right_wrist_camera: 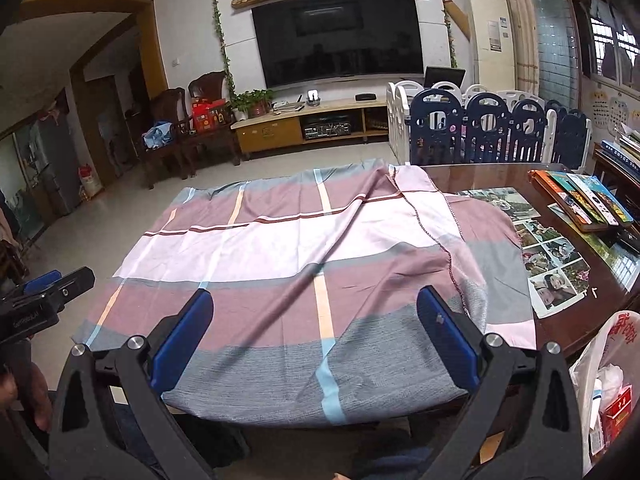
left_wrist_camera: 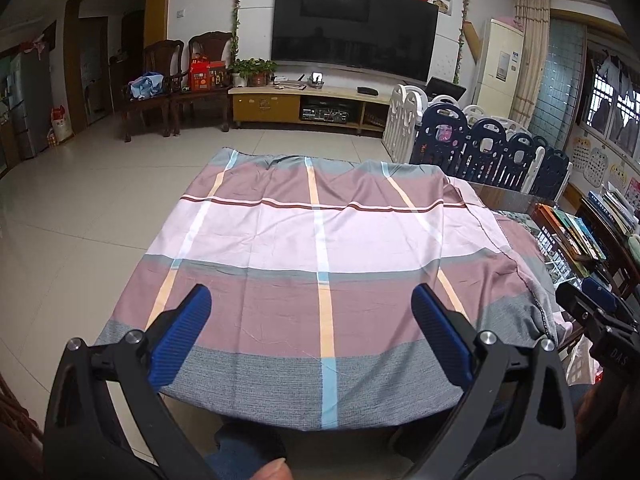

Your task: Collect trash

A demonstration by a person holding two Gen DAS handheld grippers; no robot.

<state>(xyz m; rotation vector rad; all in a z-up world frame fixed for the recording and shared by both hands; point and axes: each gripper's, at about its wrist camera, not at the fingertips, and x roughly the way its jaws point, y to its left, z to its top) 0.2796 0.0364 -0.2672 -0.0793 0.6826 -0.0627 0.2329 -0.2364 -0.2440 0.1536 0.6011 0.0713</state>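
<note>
We hold our left claw (left_wrist_camera: 312, 336) over the near edge of the counter (right_wrist_camera: 560, 320). Its two blue fingers (left_wrist_camera: 182, 334) are spread wide apart and hold nothing. Our right claw (right_wrist_camera: 316, 340) is spread wide too, and it is empty as well. Both hang above the checked cloth (right_wrist_camera: 280, 240), not touching it.

The cloth is pink, brown and grey with blue and orange lines. It covers most of the counter and is a bit wrinkled on the right side.

The trash is in a white plastic bag (right_wrist_camera: 600, 384) that hangs just beside the right corner of the counter, low and to the right of our right claw. We can see a red box (right_wrist_camera: 618, 410) and some white stuff inside it.

On the bare brown part of the counter lie some photos (right_wrist_camera: 548, 256) and a row of books (right_wrist_camera: 580, 200). Far back there is a big black TV (left_wrist_camera: 352, 28) on the wall.
</note>
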